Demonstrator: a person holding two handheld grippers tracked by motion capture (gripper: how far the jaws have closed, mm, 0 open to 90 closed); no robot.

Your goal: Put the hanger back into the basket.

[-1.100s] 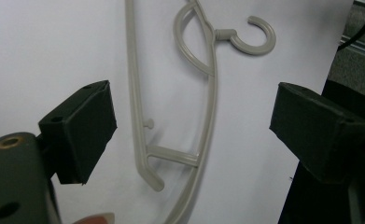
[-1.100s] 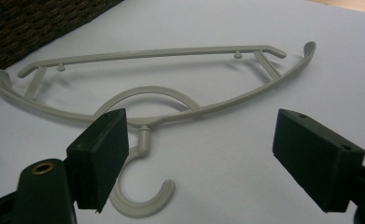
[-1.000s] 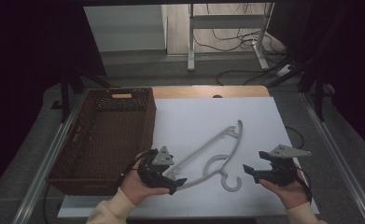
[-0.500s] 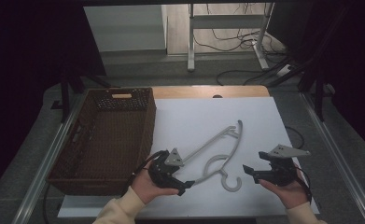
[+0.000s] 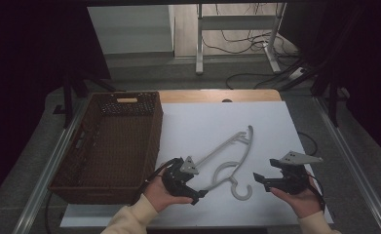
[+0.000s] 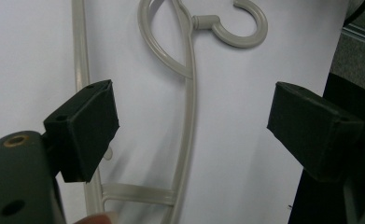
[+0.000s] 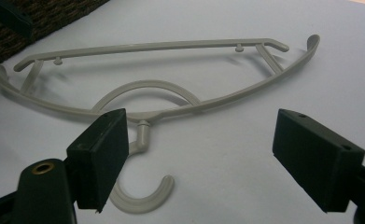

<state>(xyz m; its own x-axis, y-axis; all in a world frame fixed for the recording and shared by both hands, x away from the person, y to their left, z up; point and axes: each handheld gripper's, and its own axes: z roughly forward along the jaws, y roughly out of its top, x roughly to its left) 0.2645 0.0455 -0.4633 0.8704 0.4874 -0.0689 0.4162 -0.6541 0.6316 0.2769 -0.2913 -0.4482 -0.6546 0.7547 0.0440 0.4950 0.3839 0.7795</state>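
A grey plastic hanger (image 5: 247, 152) lies flat on the white tabletop (image 5: 276, 126), its hook (image 5: 241, 192) toward the near edge. My left gripper (image 5: 196, 181) is open at the hanger's near left end. In the left gripper view its jaws (image 6: 192, 133) stand wide on either side of the hanger's curved arm (image 6: 189, 88), and I cannot tell whether they touch it. My right gripper (image 5: 265, 170) hovers open just right of the hook. In the right gripper view (image 7: 199, 154) nothing sits between its jaws, and the hanger (image 7: 227, 100) lies beyond them.
A brown wicker basket (image 5: 156, 131) stands along the table's left side, close to my left hand, and its corner (image 7: 54, 14) appears in the right gripper view. A strip of wood (image 5: 217, 95) runs along the table's far edge. Metal rails border both sides.
My left gripper has shifted right from beside the basket to the hanger's left end. The right gripper and the hanger have stayed put.
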